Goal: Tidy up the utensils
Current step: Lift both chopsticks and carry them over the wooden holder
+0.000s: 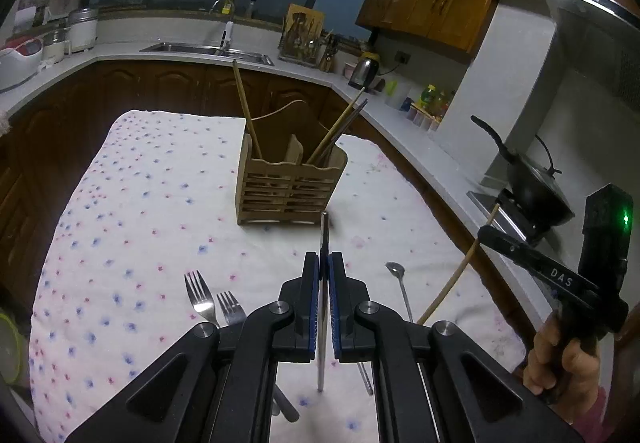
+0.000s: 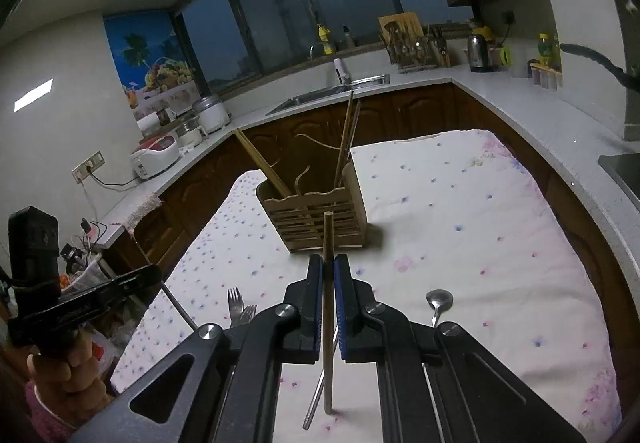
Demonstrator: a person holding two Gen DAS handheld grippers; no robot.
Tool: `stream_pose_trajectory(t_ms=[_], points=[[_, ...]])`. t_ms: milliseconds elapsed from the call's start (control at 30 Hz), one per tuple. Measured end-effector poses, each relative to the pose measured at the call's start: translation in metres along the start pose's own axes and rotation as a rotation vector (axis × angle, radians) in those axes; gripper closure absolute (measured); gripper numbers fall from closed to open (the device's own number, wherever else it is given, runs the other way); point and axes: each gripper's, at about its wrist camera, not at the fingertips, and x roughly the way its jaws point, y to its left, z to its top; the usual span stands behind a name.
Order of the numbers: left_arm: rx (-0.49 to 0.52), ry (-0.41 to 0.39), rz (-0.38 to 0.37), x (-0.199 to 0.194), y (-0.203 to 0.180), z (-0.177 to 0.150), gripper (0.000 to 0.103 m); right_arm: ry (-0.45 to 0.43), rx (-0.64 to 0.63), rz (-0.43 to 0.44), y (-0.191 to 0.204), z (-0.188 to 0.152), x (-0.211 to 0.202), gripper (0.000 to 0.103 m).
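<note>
A wooden slatted utensil holder (image 1: 286, 189) stands on the flowered cloth, with several chopsticks in its compartments; it shows in the right wrist view too (image 2: 316, 213). My left gripper (image 1: 324, 263) is shut on a metal chopstick (image 1: 323, 235), held above the cloth just short of the holder. My right gripper (image 2: 329, 265) is shut on a wooden chopstick (image 2: 328, 239), also in front of the holder; it appears at the right of the left wrist view (image 1: 452, 283). Two forks (image 1: 208, 301) and a metal spoon (image 1: 398, 279) lie on the cloth.
The flowered cloth (image 1: 140, 203) covers a table ringed by kitchen counters. A sink (image 1: 208, 49), kettle (image 1: 366, 69) and rice cookers sit on the counter. A black wok (image 1: 532, 183) stands on the stove at the right. Another metal utensil lies under my right gripper (image 2: 316, 395).
</note>
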Motion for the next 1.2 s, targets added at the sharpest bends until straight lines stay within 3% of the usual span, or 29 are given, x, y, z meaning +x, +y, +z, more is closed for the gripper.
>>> stream_pose_trajectory(t_ms=[567,1200], points=[[-0.022,-0.108,0.004,-0.011,0.01,0.019,0.1,-0.076,-0.01,0.013,0.003,0.021,-0.008,0.097],[-0.027,-0.272,0.03,0.001,0.032,0.076,0.1,-0.218,-0.043,0.04,0.012,0.102,0.013,0.097]])
